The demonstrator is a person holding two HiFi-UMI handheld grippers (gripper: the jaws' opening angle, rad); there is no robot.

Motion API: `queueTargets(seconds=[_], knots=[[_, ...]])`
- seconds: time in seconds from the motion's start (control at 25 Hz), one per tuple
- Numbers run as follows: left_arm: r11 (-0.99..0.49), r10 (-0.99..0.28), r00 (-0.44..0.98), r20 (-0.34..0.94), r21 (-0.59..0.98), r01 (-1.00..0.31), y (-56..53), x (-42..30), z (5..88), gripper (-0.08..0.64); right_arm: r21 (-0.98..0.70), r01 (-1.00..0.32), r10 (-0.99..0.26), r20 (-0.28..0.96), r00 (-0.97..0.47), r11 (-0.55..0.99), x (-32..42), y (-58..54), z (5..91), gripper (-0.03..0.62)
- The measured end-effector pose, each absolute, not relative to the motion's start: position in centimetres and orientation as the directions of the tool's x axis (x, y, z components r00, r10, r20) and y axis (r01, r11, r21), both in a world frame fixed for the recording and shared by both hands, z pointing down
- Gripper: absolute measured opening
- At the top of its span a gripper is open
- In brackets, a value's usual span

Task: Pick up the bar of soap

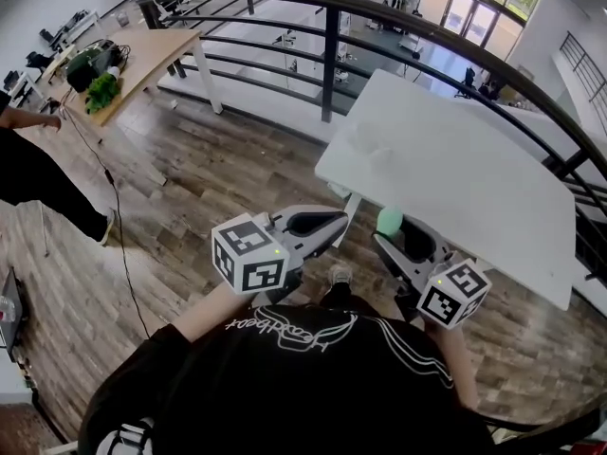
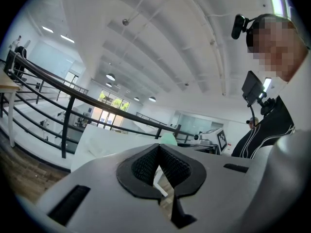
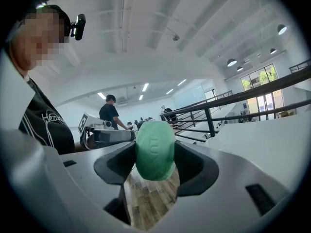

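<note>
**Q:** so where's the soap at?

**A:** My right claw (image 3: 155,163) is pinching the green bar of soap (image 3: 154,144), up in the air just off the near edge of the white table (image 1: 455,159), over the wood floor (image 1: 190,188). My left claw (image 2: 158,152) is pressed together, holding nothing.

White table (image 1: 455,169) beside black railing (image 1: 330,64), wood floor (image 1: 190,188), wooden desk (image 1: 152,50) bearing green plant (image 1: 102,93)

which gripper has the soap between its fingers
The right gripper: its fingers are clamped on the green bar of soap. The left gripper has its fingers touching, with nothing between them.
</note>
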State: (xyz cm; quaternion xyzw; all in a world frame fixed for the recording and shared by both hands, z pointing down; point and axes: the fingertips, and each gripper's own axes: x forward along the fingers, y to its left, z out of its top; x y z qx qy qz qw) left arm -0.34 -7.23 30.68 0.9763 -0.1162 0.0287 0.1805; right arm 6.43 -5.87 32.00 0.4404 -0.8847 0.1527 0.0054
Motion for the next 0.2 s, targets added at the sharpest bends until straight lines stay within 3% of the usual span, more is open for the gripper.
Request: queueTargets(seconds=[0.2], knots=[[-0.902,-0.221,0.97,0.1,0.357,-0.243,-8.02,-0.34,31.77,0.005,-0.276,-0.777,-0.772,0.154,-0.617,0.566,6.41,-6.56,33.13,0.25]])
